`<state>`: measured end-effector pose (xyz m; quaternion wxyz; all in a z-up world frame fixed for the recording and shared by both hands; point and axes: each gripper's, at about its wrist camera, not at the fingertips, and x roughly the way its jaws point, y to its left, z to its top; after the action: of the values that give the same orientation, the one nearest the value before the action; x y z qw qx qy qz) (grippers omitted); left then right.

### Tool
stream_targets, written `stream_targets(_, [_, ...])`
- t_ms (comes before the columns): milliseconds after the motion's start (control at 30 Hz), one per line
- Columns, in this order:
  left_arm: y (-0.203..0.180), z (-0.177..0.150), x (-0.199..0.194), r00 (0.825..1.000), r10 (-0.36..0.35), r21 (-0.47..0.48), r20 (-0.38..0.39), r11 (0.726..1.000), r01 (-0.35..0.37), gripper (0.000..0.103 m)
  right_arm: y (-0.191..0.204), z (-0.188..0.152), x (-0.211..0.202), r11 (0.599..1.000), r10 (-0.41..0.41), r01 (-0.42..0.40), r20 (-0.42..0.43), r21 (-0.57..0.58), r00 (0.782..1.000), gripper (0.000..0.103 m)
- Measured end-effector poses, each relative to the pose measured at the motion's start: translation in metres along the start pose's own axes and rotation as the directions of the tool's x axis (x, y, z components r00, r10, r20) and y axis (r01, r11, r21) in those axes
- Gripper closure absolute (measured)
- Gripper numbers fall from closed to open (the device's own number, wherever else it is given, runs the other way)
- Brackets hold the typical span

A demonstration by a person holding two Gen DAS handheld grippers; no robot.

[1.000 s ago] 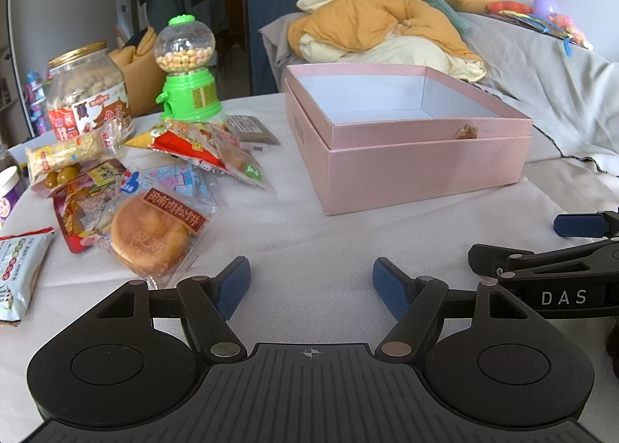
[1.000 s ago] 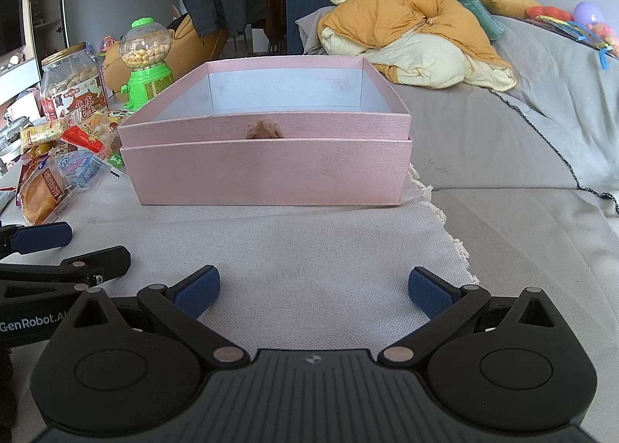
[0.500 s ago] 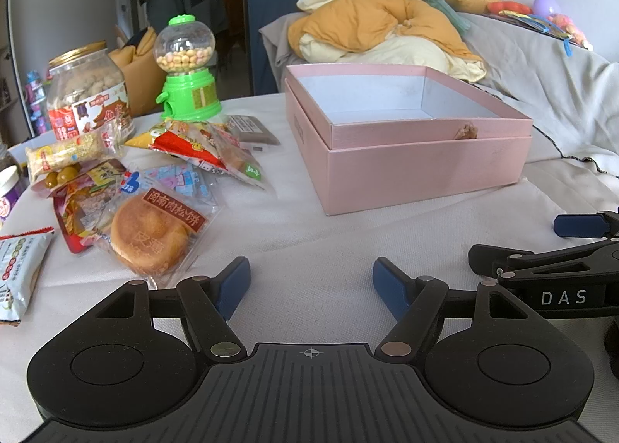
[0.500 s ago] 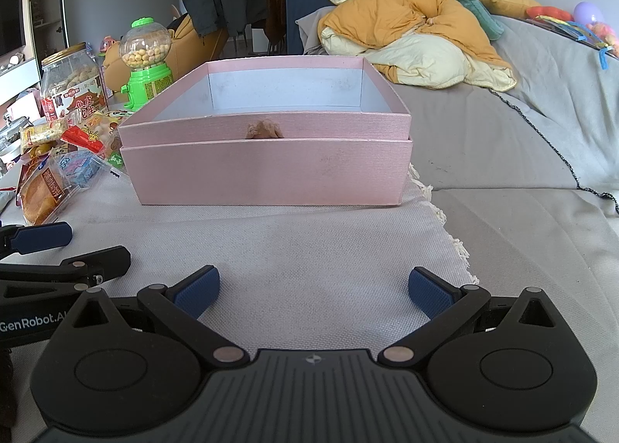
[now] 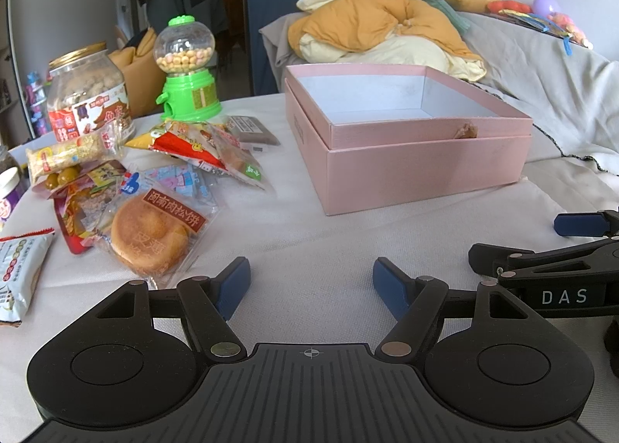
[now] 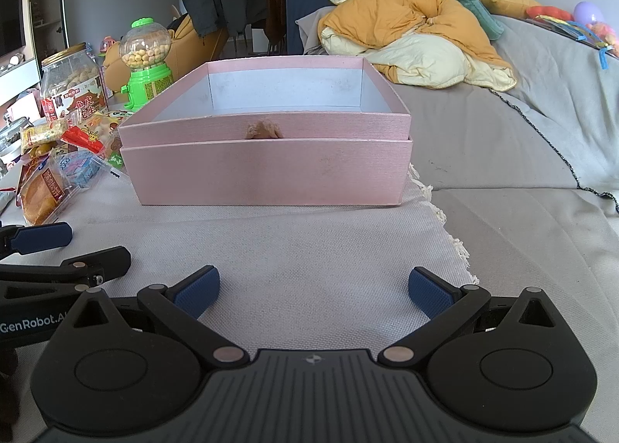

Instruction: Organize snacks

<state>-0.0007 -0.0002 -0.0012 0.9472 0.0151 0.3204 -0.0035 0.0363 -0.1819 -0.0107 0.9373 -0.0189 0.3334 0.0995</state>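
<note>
Pink box (image 5: 418,168): lidless, seated in its own upturned lid, interior bare as far as visible, centre-right on the cloth-covered surface (image 5: 309,234); it lies squarely across the right view, its long axis hard to judge. Snack heap to its left: round meat-floss cake in clear wrapper (image 5: 151,238) nearest, lying flat, label band running diagonally toward the far left; behind it a red-and-yellow packet (image 5: 185,145), a blue-printed packet (image 5: 174,180), a grey-brown bar (image 5: 251,129) and a white packet (image 5: 19,269) at the left edge. Far left: green gumball dispenser (image 5: 187,71), peanut jar with gold lid (image 5: 87,94), both upright. Left tongs (image 5: 311,280): released, blue pads spread, nothing between them, low over the cloth just right of the cake. Right tongs (image 6: 311,292): released, empty, facing the box's near wall. Step in hand, by judgement: the start, no snack boxed yet. Next move likely calls for the left tongs to swing left, straddle the cake's wrapper, clench and carry it right over the box rim.
</note>
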Motion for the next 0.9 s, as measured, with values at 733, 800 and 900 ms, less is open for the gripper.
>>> stream_targets(733, [0.008, 0.005, -0.008, 0.997, -0.075, -0.01, -0.009, 0.997, 0.075, 0.033, 0.004, -0.004, 0.002, 1.0, 0.005, -0.005, -0.007, -0.002, 1.0, 0.0])
stream_targets(800, [0.026, 0.013, -0.018, 0.995, -0.101, -0.029, -0.003, 0.994, 0.101, 0.033, 0.003, 0.001, 0.004, 0.999, 0.023, -0.025, -0.061, -0.02, 0.998, 0.0])
stream_targets(900, [0.068, 0.028, -0.038, 0.998, -0.049, -0.069, 0.033, 0.996, 0.051, 0.033, 0.004, 0.01, 0.01, 0.997, 0.056, -0.064, -0.165, -0.047, 0.985, 0.0])
